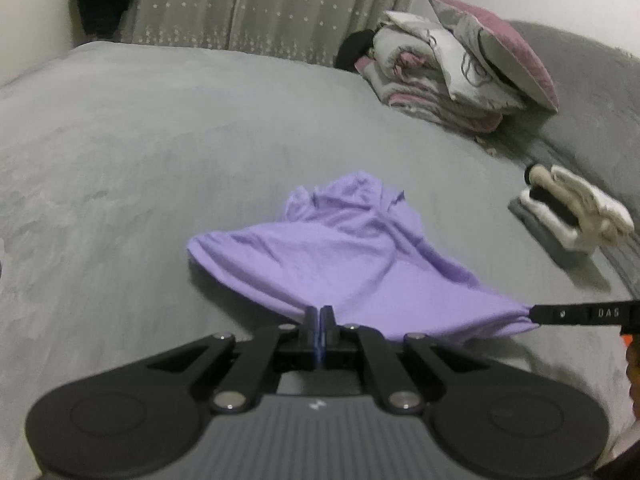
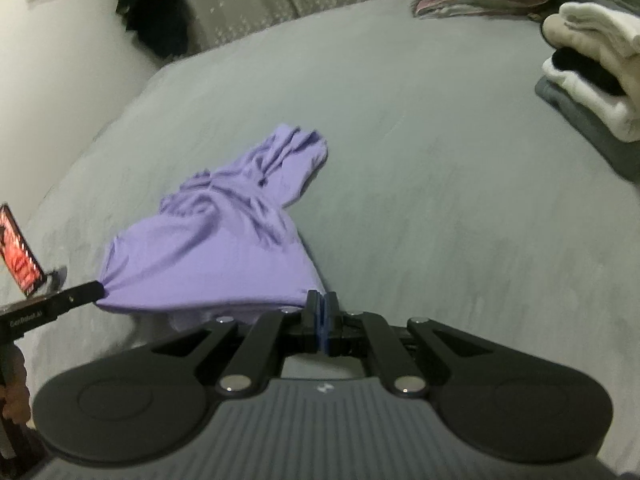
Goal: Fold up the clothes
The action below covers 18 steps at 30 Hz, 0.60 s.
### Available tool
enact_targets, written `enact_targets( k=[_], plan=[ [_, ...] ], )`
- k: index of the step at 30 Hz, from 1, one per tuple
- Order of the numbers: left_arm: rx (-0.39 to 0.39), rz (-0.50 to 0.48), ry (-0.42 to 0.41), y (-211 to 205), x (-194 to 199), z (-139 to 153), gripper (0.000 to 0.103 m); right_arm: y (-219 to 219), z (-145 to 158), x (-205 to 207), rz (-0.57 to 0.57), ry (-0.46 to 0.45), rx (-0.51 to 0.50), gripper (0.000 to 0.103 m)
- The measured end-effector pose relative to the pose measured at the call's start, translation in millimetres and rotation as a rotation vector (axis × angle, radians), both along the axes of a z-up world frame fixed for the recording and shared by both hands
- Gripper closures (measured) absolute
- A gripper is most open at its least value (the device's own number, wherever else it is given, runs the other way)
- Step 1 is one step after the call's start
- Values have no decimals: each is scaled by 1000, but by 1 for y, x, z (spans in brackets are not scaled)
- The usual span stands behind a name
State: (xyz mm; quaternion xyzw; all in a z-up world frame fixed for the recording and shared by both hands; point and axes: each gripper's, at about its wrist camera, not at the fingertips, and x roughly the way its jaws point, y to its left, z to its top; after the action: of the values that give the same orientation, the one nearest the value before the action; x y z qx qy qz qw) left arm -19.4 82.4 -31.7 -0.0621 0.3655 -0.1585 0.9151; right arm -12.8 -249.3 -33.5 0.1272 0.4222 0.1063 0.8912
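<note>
purple shirt (image 1: 340, 248) on the grey bed (image 1: 140, 160), near edge lifted off the bed and stretched between both claws, rest trailing on the cover. long axis runs away from the cameras toward the curtain (image 1: 260, 8); narrow bunched end points at the far side of the bed, wide end is at the claws. in the right wrist view the shirt (image 2: 208, 240) leans up and to the right, far tip crumpled.

left claw (image 1: 319, 312): jaws closed tight, pinching the near edge of the shirt at its left corner; cloth runs straight into the pads. in the right wrist view the same claw (image 2: 94, 290) enters from the left edge, tip buried in gathered purple cloth.

right claw (image 2: 322, 300): jaws closed tight, clamped on the other corner of that edge. left wrist view shows it (image 1: 534, 314) coming in from the right, cloth bunched at the tip. the edge between the two claws is taut with a slight sag.

rest: folded pile (image 1: 576, 208) of white and grey laundry on the bed to the right, well apart from the shirt. stack of bedding and pillow (image 1: 460, 64) at the far right corner. phone (image 2: 20, 252) with a red screen, propped up at the left edge in the right wrist view. frames slightly blurred.
</note>
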Motion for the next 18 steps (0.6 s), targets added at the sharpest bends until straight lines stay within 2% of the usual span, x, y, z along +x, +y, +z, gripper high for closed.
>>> enact_targets(
  k=[9, 10, 11, 13, 14, 15, 16, 17, 18],
  plan=[
    [51, -58, 95, 1, -3, -25, 102, 15, -23, 10, 59, 91, -49, 101],
    [50, -63, 96, 1, -2, -25, 102, 16, -23, 11, 58, 88, -53, 99],
    [54, -66, 90, 1, -2, -24, 102, 17, -21, 13, 57, 82, -51, 89],
    [74, -65, 67, 1, -1, -21, 98, 17, -18, 14, 43, 72, -52, 88],
    [94, -59, 51, 0, -1, -20, 95, 18, -17, 16, 36, 68, -54, 86],
    [114, -53, 37, -1, 0, -18, 82, 18, -16, 17, 29, 64, -54, 83],
    [125, -44, 26, 0, 1, -16, 64, 19, -14, 17, 23, 59, -49, 69],
    [128, -33, 16, 1, 2, -14, 57, 20, -12, 18, 16, 53, -44, 52],
    [122, -22, 9, 4, 3, -12, 52, 21, -10, 19, 11, 44, -39, 47]
  ],
)
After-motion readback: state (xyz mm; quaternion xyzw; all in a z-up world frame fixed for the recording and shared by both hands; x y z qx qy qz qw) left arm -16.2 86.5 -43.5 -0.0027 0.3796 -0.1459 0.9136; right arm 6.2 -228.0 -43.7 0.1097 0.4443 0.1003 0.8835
